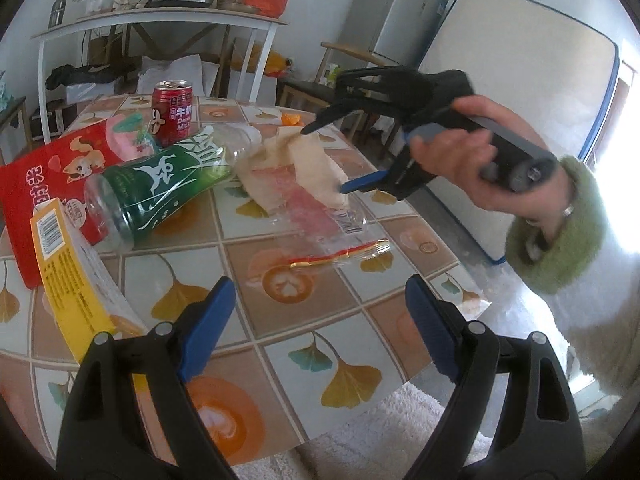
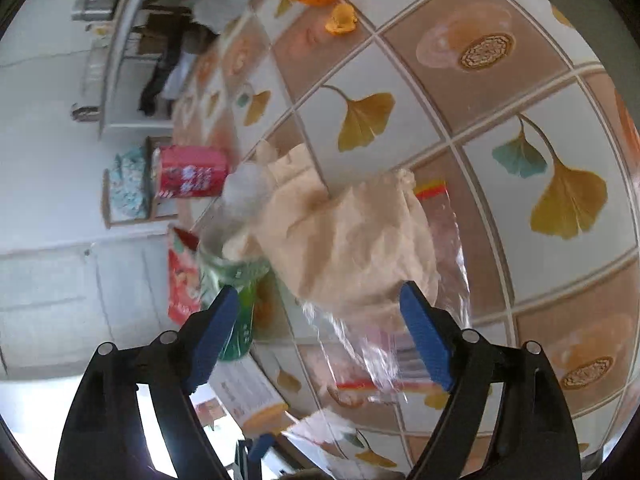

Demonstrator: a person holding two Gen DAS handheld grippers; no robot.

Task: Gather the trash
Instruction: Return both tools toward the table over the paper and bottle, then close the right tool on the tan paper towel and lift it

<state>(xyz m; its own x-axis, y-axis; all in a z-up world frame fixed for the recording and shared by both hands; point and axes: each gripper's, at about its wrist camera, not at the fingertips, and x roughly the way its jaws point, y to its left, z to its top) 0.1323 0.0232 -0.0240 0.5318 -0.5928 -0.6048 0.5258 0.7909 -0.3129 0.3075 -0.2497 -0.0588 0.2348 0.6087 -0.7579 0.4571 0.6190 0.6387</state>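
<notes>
Right gripper (image 2: 320,344) jaws spread, empty, hovering over crumpled tissue (image 2: 344,240) mid-tabletop (image 2: 500,92), 12 o'clock of jaws. Straddle tissue bulk, avoid clear wrapper (image 2: 380,352). Left gripper (image 1: 320,332) jaws spread, empty.

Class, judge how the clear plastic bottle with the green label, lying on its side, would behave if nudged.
The clear plastic bottle with the green label probably rolls, being round and on its side. It looks empty, so likely light. The red snack bag beside it might stop it.

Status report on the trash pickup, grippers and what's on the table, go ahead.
Left gripper open, empty. Right gripper open at crumpled beige paper napkin, not gripping. Napkin lies on clear plastic wrapper, against green-labelled plastic bottle. Nothing blocking.
</notes>
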